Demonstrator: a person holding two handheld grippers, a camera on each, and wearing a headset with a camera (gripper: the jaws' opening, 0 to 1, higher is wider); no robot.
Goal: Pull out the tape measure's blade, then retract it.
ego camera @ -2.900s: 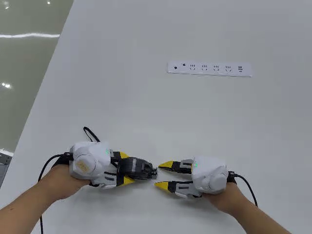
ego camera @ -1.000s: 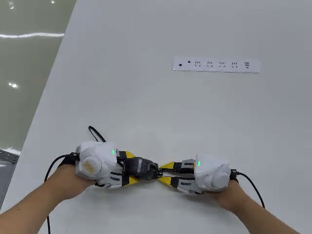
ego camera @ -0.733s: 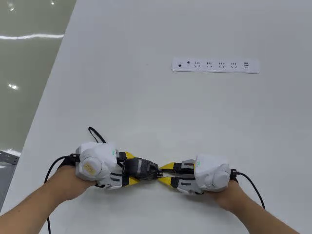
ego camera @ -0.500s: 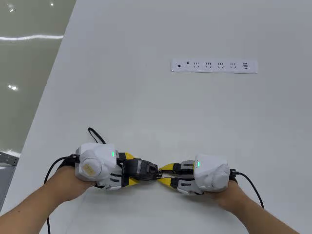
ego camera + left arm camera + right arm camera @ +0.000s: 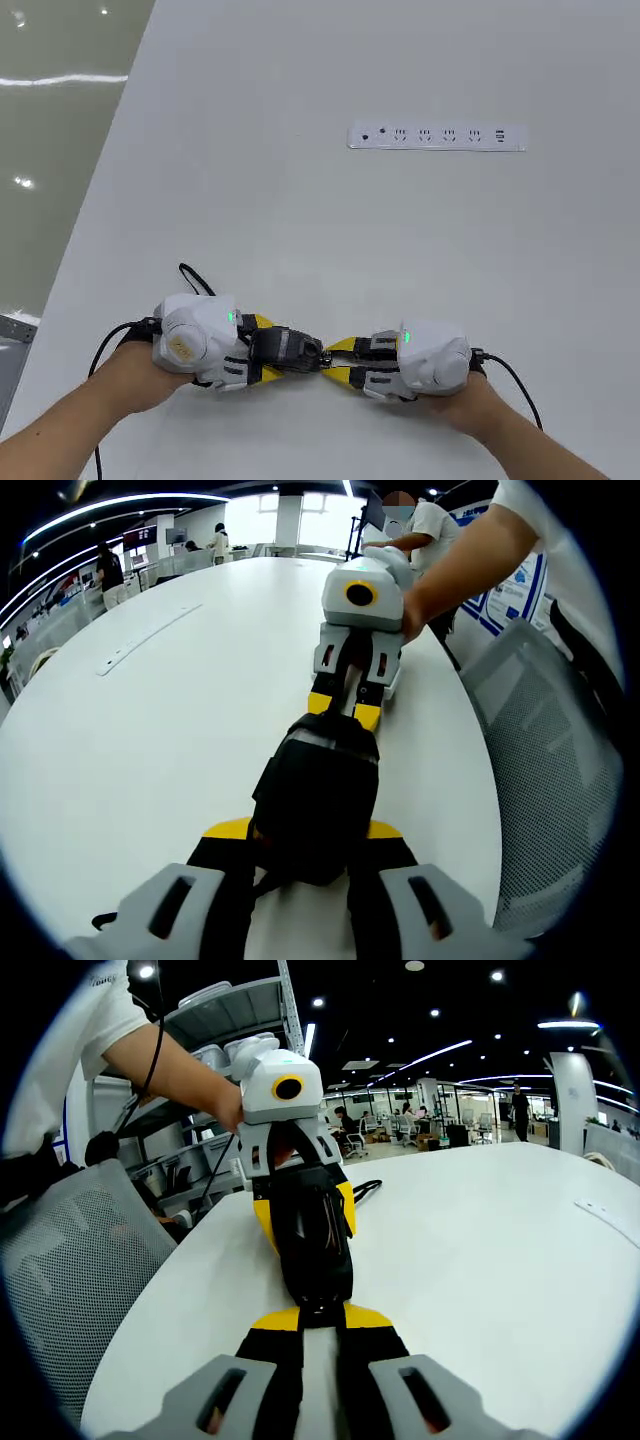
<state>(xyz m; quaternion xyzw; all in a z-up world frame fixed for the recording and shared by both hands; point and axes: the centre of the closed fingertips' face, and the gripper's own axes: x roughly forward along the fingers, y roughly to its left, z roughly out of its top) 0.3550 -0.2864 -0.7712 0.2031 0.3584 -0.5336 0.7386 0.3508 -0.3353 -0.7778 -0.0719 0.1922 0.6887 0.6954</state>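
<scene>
- The right tool (image 5: 334,360) stood spread and apart from the tape measure (image 5: 288,348) a few seconds ago. Now its jaws are pressed in on the blade (image 5: 318,1310) end at the case mouth, as far as the right gripper view shows.
- Over the last second the two tools have barely moved, and they sit almost tip to tip.
- The left tool (image 5: 262,347) keeps pinching the black case between its yellow tips. The case lies low over the near edge of the surface (image 5: 300,200), in front of the person.
- By my reading the grip on the blade is made and the pull not yet begun — no length of blade shows between case and right tool.
- Next the tools would need to draw apart along the blade's line, with the left one holding the case steady. The hold on the end is small, so it could slip.
- The surface is white, wide and smooth, with a power strip (image 5: 436,136) lying well beyond the tools and a black cable (image 5: 190,275) looping behind the left one.
- Pale glossy floor (image 5: 50,150) runs along the left.
- The gripper views show a mesh chair (image 5: 540,740) just behind the person, and an open office — ceiling lights, desks and people standing far off.
</scene>
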